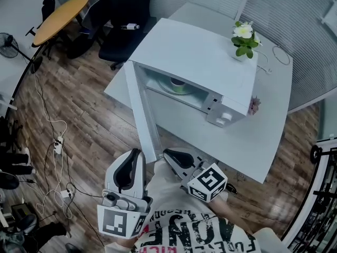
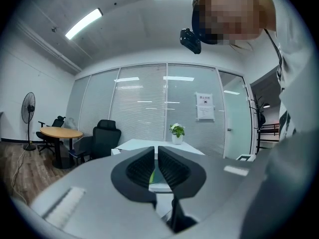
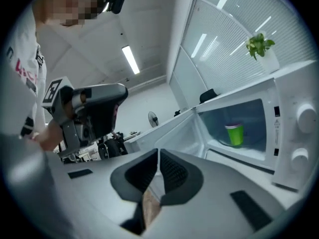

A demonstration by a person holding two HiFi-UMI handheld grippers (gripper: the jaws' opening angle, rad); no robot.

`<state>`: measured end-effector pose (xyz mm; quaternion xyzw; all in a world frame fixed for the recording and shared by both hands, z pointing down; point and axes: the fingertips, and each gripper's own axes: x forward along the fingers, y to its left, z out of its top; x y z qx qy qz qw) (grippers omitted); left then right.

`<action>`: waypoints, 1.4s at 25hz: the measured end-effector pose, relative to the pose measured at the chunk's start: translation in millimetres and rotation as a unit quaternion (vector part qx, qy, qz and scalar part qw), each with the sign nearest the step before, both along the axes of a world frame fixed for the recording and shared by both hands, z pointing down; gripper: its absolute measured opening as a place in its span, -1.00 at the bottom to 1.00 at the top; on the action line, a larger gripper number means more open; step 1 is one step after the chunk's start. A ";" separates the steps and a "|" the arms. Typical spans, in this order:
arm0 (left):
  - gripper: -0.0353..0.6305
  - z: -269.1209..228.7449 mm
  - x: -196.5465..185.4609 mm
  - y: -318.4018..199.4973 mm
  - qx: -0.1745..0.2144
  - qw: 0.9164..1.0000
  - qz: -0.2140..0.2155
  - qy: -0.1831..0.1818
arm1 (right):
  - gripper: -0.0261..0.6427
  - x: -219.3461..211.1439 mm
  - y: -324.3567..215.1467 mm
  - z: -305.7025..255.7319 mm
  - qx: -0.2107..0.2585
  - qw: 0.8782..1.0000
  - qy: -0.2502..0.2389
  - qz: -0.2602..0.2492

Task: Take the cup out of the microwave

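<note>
Microwave point(image 1: 195, 51) open, cup point(image 1: 178, 84) inside.
My left gripper point(image 1: 137, 153) and right gripper point(image 1: 168, 154), jaws closed on nothing, sit at the head view's 6 o'clock; the cup lies toward 12.

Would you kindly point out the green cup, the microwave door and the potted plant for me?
green cup point(image 3: 235, 134): right gripper view, middle of its side.
microwave door point(image 1: 141, 112): head view, middle of the open panel.
potted plant point(image 1: 245, 44): head view, its green leaves.
</note>
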<state>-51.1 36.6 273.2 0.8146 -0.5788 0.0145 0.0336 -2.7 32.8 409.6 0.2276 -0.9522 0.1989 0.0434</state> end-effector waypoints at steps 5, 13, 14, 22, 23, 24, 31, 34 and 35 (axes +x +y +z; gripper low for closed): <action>-0.85 -23.6 0.2 13.1 0.016 1.000 0.006 -0.004 | -0.86 25.2 -18.8 3.0 0.002 0.998 0.006 0.058; -0.85 32.4 23.8 -9.1 -0.021 0.999 0.040 0.008 | -0.86 69.5 -35.4 -0.6 0.004 0.991 0.005 0.132; -0.85 46.3 27.0 -15.6 -0.029 0.999 0.043 0.011 | -0.86 75.0 -35.4 -1.4 0.004 0.990 0.004 0.140; -0.85 132.5 52.9 -62.5 -0.069 0.993 0.097 -0.027 | -0.86 123.6 -34.0 -8.3 0.005 0.976 0.005 0.219; -0.85 136.3 53.3 -68.1 -0.070 0.992 0.102 -0.025 | -0.86 127.3 -35.0 -7.9 0.004 0.974 0.006 0.227; -0.85 138.6 53.1 -73.7 -0.070 0.992 0.106 -0.023 | -0.86 130.0 -36.4 -7.7 0.004 0.972 0.008 0.235; -0.85 155.8 47.9 -117.0 -0.082 0.987 0.132 -0.028 | -0.86 131.9 -57.7 -10.6 -0.003 0.961 0.010 0.276; -0.85 155.5 46.3 -135.6 -0.088 0.985 0.146 -0.019 | -0.86 128.1 -71.0 -15.6 -0.001 0.958 0.009 0.288; -0.85 155.9 46.0 -141.3 -0.089 0.984 0.152 -0.017 | -0.86 126.6 -75.2 -16.5 -0.001 0.957 0.008 0.291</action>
